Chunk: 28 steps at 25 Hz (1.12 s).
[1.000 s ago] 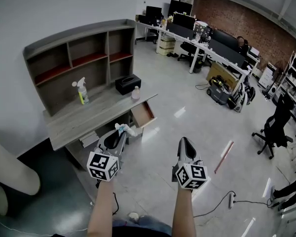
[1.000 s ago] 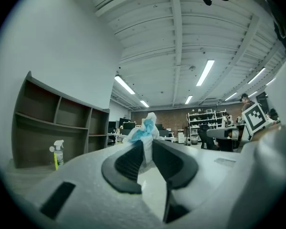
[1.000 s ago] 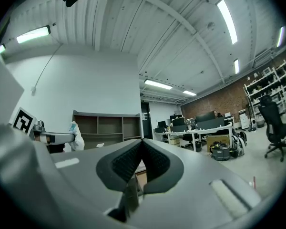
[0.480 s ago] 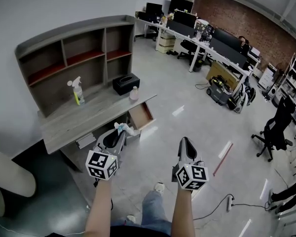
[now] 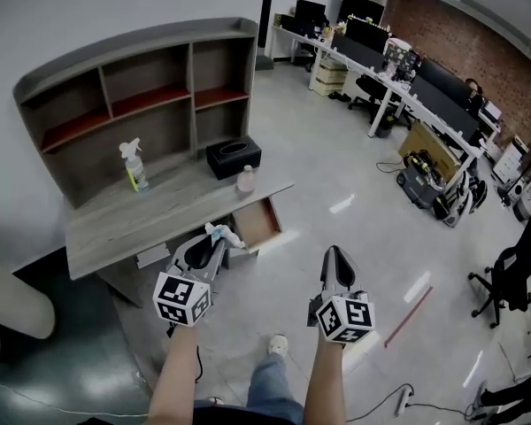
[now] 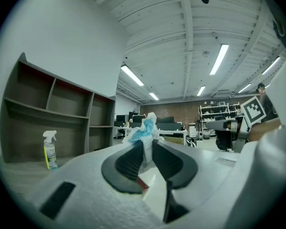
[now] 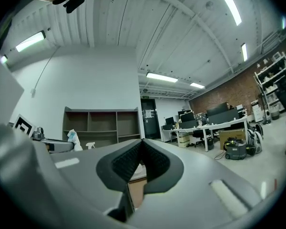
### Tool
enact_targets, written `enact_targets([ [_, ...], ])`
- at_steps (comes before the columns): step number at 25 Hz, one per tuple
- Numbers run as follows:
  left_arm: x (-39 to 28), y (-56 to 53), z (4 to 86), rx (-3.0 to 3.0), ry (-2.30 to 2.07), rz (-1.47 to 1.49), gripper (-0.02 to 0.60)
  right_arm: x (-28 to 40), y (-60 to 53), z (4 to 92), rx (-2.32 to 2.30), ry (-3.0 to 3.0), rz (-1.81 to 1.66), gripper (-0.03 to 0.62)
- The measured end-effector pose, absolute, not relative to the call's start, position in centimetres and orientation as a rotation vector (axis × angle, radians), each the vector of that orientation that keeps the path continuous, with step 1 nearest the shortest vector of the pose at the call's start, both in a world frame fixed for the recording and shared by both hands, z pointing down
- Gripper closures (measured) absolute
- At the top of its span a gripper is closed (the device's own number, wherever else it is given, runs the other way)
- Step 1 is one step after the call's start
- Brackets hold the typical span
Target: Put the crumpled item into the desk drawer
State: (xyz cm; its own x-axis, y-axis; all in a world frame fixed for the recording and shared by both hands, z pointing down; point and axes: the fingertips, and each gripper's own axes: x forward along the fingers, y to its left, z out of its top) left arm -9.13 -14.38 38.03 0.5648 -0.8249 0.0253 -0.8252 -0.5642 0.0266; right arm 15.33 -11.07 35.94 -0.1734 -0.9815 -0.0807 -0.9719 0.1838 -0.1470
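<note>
We have stepped closer to the desk (image 5: 142, 218), our left gripper (image 6: 145, 149) still pinching the crumpled item (image 6: 144, 129), right gripper (image 7: 142, 150) pressed together and empty, so the open drawer (image 5: 258, 222) looks nearly reachable.

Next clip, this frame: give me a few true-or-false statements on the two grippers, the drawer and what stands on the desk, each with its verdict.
1. The left gripper grips the crumpled item between its fingers. True.
2. The desk drawer is pushed shut. False: it stands pulled open below the desk top.
3. The right gripper holds the spray bottle. False: its fingers are together on nothing, and the bottle stands on the desk.
4. A black box sits on the desk, in front of the shelf unit. True.
</note>
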Motion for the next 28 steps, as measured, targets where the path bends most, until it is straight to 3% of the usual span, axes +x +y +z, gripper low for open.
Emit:
enact_targets([
  [13, -3.0, -28.3, 42.8, 2.529, -1.714, 0.119, 0.512, 21.3, -30.5, 38.9, -1.641, 2.565, -0.182, 0.583],
  [28, -0.1, -34.3, 50.4, 2.313, -1.803, 0.21, 0.512, 16.8, -39.2, 45.1, -1.441, 2.746, -0.369, 0.583],
])
